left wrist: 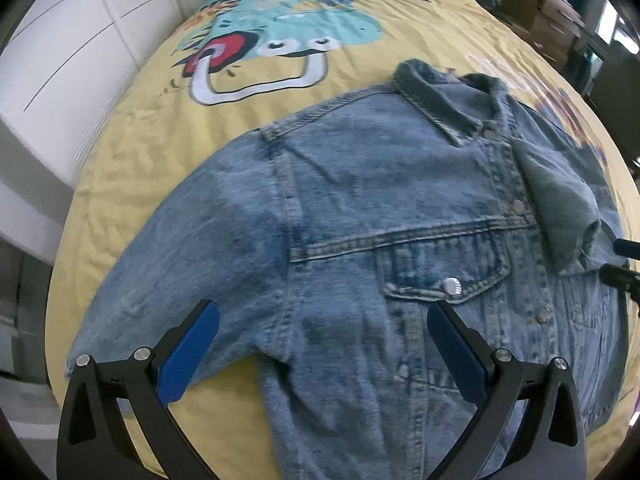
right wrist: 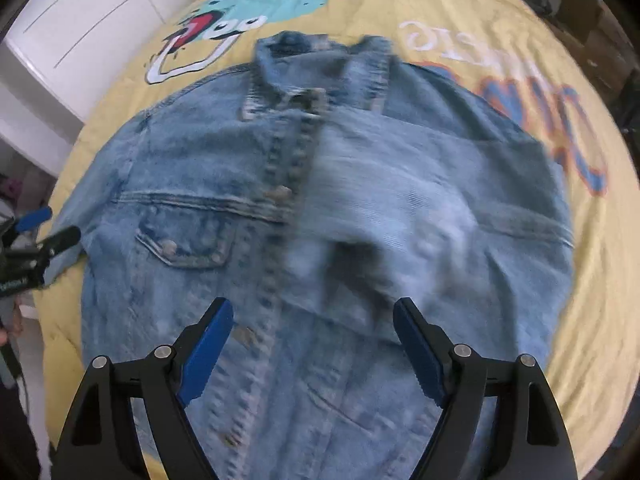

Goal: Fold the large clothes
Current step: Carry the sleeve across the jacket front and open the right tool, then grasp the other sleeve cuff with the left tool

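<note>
A light blue denim jacket [left wrist: 380, 216] lies front up on a yellow printed bedspread [left wrist: 168, 128], collar at the far end. Its left sleeve [left wrist: 192, 260] lies spread out to the side; its right sleeve [right wrist: 400, 200] is folded across the chest. My left gripper [left wrist: 322, 322] is open and empty, above the jacket near the left armpit and chest pocket. My right gripper [right wrist: 314, 320] is open and empty, above the jacket's middle, below the folded sleeve. The jacket [right wrist: 280, 220] fills the blurred right wrist view. The left gripper [right wrist: 44, 232] also shows at that view's left edge.
The bedspread [right wrist: 540, 80] carries a cartoon print and lettering. White drawers [left wrist: 68, 40] stand along the bed's left side. Cardboard boxes [left wrist: 552, 12] and dark clutter are at the far right. The right gripper's fingertips [left wrist: 624, 268] show at the left wrist view's right edge.
</note>
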Action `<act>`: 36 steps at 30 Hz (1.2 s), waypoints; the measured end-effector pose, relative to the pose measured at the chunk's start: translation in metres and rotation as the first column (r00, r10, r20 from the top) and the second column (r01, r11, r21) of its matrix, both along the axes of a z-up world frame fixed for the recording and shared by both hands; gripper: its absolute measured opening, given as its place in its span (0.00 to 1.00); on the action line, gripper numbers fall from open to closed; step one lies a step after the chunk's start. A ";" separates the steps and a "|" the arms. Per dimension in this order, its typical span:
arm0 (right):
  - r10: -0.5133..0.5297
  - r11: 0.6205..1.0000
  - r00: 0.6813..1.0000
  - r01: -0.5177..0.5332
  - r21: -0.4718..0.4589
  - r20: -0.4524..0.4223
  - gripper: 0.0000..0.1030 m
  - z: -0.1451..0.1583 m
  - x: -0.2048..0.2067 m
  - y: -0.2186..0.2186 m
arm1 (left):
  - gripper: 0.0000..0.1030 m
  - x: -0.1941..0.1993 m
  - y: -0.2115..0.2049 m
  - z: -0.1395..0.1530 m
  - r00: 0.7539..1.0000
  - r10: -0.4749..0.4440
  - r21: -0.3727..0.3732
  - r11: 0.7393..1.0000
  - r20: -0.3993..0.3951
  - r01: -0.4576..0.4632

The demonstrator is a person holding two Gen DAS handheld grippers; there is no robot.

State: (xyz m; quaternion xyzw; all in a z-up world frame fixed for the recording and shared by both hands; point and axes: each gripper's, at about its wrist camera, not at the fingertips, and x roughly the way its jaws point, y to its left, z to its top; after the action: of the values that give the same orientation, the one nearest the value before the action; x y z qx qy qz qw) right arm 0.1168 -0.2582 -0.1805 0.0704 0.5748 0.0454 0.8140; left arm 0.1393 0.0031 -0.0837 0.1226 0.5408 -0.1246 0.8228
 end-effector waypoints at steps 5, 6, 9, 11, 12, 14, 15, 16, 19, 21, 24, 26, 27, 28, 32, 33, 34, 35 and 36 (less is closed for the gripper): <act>-0.165 0.986 0.986 0.165 -0.010 -0.001 0.81 -0.007 -0.041 -0.063 | 0.99 -0.006 -0.040 -0.003 0.994 -0.109 0.023 0.994 0.006 0.109; -0.194 0.981 0.981 0.194 -0.003 -0.009 0.81 -0.010 -0.048 -0.075 | 0.99 -0.006 -0.049 -0.005 0.992 -0.125 0.034 0.992 0.007 0.125; -0.263 0.965 0.964 0.263 0.000 -0.029 0.81 -0.020 -0.064 -0.103 | 0.99 -0.007 -0.078 -0.014 0.980 -0.198 0.049 0.979 0.000 0.197; -0.294 0.956 0.955 0.295 0.001 -0.039 0.81 -0.026 -0.073 -0.117 | 0.99 -0.010 -0.098 -0.016 0.969 -0.247 0.046 0.968 0.002 0.247; -0.301 0.953 0.953 0.302 0.003 -0.040 0.81 -0.027 -0.075 -0.121 | 0.99 -0.011 -0.107 -0.016 0.963 -0.269 0.051 0.962 0.007 0.268; -0.321 0.947 0.946 0.322 0.010 -0.044 0.81 -0.032 -0.080 -0.131 | 0.99 -0.017 -0.131 -0.014 0.946 -0.322 0.072 0.945 0.027 0.319; -0.327 0.945 0.944 0.328 0.016 -0.045 0.81 -0.034 -0.082 -0.135 | 0.99 -0.020 -0.141 -0.014 0.938 -0.344 0.084 0.936 0.035 0.340; -0.332 0.942 0.942 0.334 0.026 -0.046 0.81 -0.036 -0.084 -0.138 | 0.99 -0.023 -0.153 -0.013 0.927 -0.371 0.104 0.925 0.047 0.365; -0.347 0.934 0.936 0.350 0.066 -0.049 0.81 -0.043 -0.085 -0.143 | 0.99 -0.031 -0.184 -0.018 0.900 -0.432 0.162 0.894 0.066 0.417; -0.351 0.932 0.935 0.354 0.079 -0.050 0.81 -0.046 -0.087 -0.146 | 0.99 -0.031 -0.201 -0.026 0.887 -0.459 0.183 0.877 0.049 0.444; -0.356 0.929 0.933 0.360 0.091 -0.055 0.81 -0.050 -0.090 -0.151 | 0.99 -0.035 -0.224 -0.036 0.860 -0.510 0.218 0.843 0.029 0.492; -0.361 0.926 0.931 0.365 0.097 -0.058 0.81 -0.053 -0.093 -0.154 | 0.99 -0.040 -0.239 -0.044 0.836 -0.548 0.250 0.812 0.019 0.527; -0.362 0.926 0.931 0.366 0.096 -0.058 0.81 -0.054 -0.094 -0.157 | 0.99 -0.041 -0.245 -0.047 0.830 -0.558 0.262 0.803 0.014 0.535; -0.361 0.926 0.931 0.365 0.090 -0.059 0.81 -0.055 -0.094 -0.157 | 0.99 -0.041 -0.250 -0.051 0.825 -0.565 0.272 0.795 0.007 0.543; -0.355 0.932 0.933 0.358 0.062 -0.055 0.81 -0.059 -0.093 -0.159 | 0.99 -0.035 -0.271 -0.074 0.808 -0.588 0.323 0.758 -0.040 0.567; -0.353 0.933 0.934 0.356 0.059 -0.054 0.81 -0.060 -0.091 -0.159 | 0.99 -0.033 -0.273 -0.078 0.809 -0.586 0.326 0.756 -0.050 0.568; -0.348 0.935 0.936 0.350 0.050 -0.053 0.81 -0.061 -0.090 -0.159 | 0.99 -0.031 -0.275 -0.081 0.809 -0.585 0.330 0.754 -0.058 0.568; -0.344 0.937 0.938 0.346 0.042 -0.052 0.81 -0.062 -0.087 -0.157 | 0.99 -0.028 -0.277 -0.085 0.811 -0.582 0.338 0.753 -0.060 0.565; -0.339 0.939 0.939 0.341 0.034 -0.052 0.81 -0.064 -0.085 -0.156 | 0.97 -0.025 -0.279 -0.087 0.814 -0.578 0.350 0.752 -0.057 0.558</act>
State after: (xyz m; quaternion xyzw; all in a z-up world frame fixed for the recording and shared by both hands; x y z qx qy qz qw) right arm 0.0321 -0.4138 -0.2443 0.1871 0.5713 -0.0853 0.7946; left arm 0.1139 -0.2755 -0.1712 0.4291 0.4684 -0.2666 0.7248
